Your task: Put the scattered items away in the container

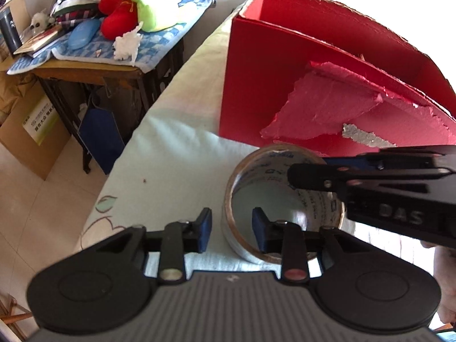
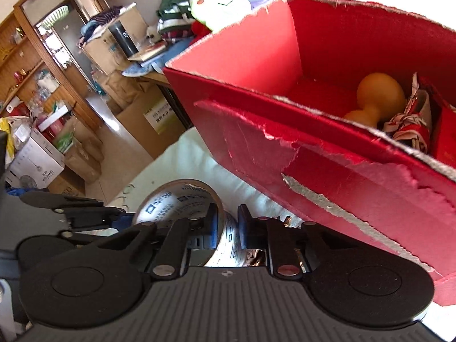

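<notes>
A roll of clear tape [image 1: 268,165] lies flat on a pale sheet in front of the torn red cardboard box [image 1: 256,85]. My left gripper [image 1: 232,228] straddles the roll's near wall, one blue pad outside and one inside, with gaps on both sides, so it is open. My right gripper [image 2: 228,225] is shut on the roll [image 2: 171,199] at its opposite wall; in the left wrist view it reaches in from the right [image 1: 310,168]. The left gripper's fingers [image 2: 85,216] show at the left. Inside the box [image 2: 256,142] lie an orange gourd-shaped thing [image 2: 376,94] and a patterned cloth [image 2: 410,119].
The sheet's left edge [image 1: 136,131] drops to a tiled floor. Beyond it, a side table [image 1: 85,68] carries a green plush toy [image 1: 154,0] and clutter. Cardboard boxes [image 1: 28,131] stand on the floor, and a wooden shelf [image 2: 28,65] lines the far wall.
</notes>
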The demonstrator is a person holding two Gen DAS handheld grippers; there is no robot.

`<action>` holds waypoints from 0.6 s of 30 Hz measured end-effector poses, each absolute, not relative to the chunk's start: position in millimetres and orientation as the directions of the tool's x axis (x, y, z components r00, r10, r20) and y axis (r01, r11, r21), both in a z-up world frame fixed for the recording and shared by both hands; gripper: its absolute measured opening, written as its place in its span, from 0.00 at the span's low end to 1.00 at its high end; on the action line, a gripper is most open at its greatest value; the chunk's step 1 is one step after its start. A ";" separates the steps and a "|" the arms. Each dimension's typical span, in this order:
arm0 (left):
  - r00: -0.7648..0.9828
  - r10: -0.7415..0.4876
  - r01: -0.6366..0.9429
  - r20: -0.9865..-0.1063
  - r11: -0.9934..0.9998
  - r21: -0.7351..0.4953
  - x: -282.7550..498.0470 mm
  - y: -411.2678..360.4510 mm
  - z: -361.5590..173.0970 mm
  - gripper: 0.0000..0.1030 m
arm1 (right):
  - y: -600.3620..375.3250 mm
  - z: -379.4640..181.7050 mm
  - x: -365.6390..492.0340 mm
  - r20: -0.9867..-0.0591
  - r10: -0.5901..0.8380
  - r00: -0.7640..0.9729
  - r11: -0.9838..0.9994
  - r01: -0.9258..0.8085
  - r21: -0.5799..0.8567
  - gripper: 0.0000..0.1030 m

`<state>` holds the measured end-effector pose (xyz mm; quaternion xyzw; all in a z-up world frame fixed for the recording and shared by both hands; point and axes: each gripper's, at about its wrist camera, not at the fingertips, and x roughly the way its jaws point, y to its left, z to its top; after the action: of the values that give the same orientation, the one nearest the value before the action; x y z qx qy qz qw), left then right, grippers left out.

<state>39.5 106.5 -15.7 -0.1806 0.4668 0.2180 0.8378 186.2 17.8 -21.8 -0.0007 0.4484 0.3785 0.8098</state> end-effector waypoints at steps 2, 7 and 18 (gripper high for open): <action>0.471 0.196 -0.527 -0.860 0.844 -0.097 40.5 105.5 -16.9 0.25 | 17.4 -21.3 185.7 -0.730 0.610 0.308 0.713 -0.616 0.336 0.15; 0.459 0.202 -0.493 -0.865 0.868 -0.059 41.6 100.5 -14.6 0.18 | 13.8 -16.4 182.5 -0.734 0.616 0.287 0.705 -0.615 0.352 0.14; 0.527 0.283 -0.483 -0.801 0.876 -0.009 15.8 98.4 54.0 0.18 | 3.4 31.8 163.1 -0.624 0.713 0.319 0.639 -0.663 0.391 0.15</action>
<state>15.8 98.4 54.0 -0.1155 0.4330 0.2208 0.8662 163.1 3.4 31.8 0.0314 0.4012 0.4239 0.8114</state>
